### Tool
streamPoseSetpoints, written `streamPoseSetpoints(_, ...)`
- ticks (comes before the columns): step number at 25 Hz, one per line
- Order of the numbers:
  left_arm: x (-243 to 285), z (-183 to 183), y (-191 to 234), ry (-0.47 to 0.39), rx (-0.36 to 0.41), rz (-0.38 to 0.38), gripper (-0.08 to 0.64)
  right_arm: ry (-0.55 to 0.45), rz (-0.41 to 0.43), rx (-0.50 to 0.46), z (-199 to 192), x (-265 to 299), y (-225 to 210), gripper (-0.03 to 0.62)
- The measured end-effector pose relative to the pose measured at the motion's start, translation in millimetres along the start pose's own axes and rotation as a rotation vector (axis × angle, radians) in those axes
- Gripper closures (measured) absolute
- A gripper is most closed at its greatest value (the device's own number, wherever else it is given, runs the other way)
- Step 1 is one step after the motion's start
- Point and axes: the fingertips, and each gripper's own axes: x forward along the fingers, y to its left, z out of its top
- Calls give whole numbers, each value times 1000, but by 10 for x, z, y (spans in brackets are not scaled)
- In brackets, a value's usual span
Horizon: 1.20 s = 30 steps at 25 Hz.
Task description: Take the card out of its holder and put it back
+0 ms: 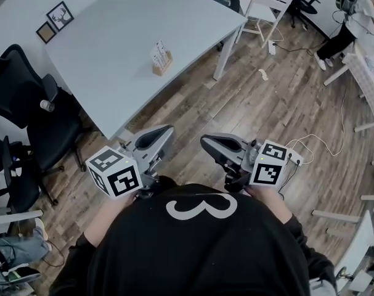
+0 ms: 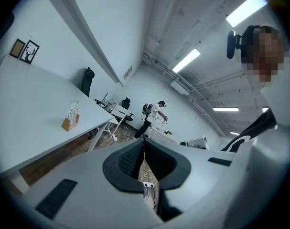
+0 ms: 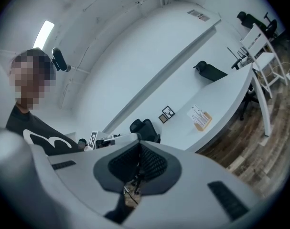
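Observation:
A white printed card [image 1: 159,50] stands upright in a small wooden holder [image 1: 162,65] near the right edge of the white table [image 1: 106,60]. Both grippers hang over the wooden floor close to the person's body, well short of the table. My left gripper [image 1: 164,131] is shut with nothing between its pads, and so is my right gripper [image 1: 207,142]. In the left gripper view the holder [image 2: 69,122] sits far off to the left of the shut left gripper [image 2: 144,146]. The right gripper view has the card [image 3: 198,115] up and to the right of the right gripper [image 3: 139,150].
Two small picture frames [image 1: 56,18] lean at the table's far corner. Black office chairs [image 1: 26,110] crowd the left side. A white table leg [image 1: 226,49] stands ahead, a power strip [image 1: 296,158] with cables lies on the floor at right, and a person [image 1: 358,18] works at the back right.

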Motion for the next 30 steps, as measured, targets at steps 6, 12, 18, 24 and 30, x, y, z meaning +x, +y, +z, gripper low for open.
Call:
streamPoseSetpoints(6,125,153,174,-10,7,18,545,21,14,11,87,147,-172,581)
streamPoseSetpoints(12,316,296,470,17,-1,12,545,15,9,20,270,319,-418,581)
streamPoseSetpoints(18,575,568,815,38,0,4,545,3,-9,34,556,539,-756,581)
streamPoseSetpoints(24,822,756,1200,73,23,25,545,10,-18,58,789,805,-1097,581)
streamPoseSetpoints(30,928,844,1640,85,29,95,543,23,-15,89,915,1071,-1388,581)
